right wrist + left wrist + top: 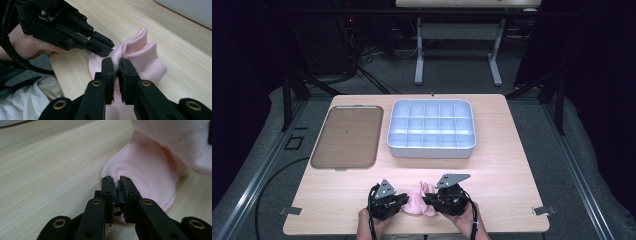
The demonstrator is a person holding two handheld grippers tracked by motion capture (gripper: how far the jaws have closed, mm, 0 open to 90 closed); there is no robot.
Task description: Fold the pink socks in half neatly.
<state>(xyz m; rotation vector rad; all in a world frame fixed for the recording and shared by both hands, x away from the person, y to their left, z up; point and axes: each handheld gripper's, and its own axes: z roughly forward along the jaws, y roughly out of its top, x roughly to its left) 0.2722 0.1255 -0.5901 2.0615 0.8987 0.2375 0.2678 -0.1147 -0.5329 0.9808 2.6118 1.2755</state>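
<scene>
Tabletop (512,165) of pale wood grain carries everything, with dark floor and another table's legs beyond its far edge. Toward the back, right of centre, sits a white compartment tray (431,148) divided into a grid of small cells, all of them bare. Just left of it lies a brown flat tray (347,136) with rounded corners, apart from the white one. At the near edge, between the person's two hands, lies a pink sock (416,204), bunched up with its ribbed cuff folded toward the right side. Left tool (401,201) comes in from the left; in the left gripper view its jaws are nearly closed, pinching the sock's smooth edge (140,177) down against the wood. Right tool (428,200) comes in from the right; in the right gripper view its jaws are drawn close on a raised fold of the ribbed part (140,53), with the left tool's tip (103,47) touching the sock just beyond.
</scene>
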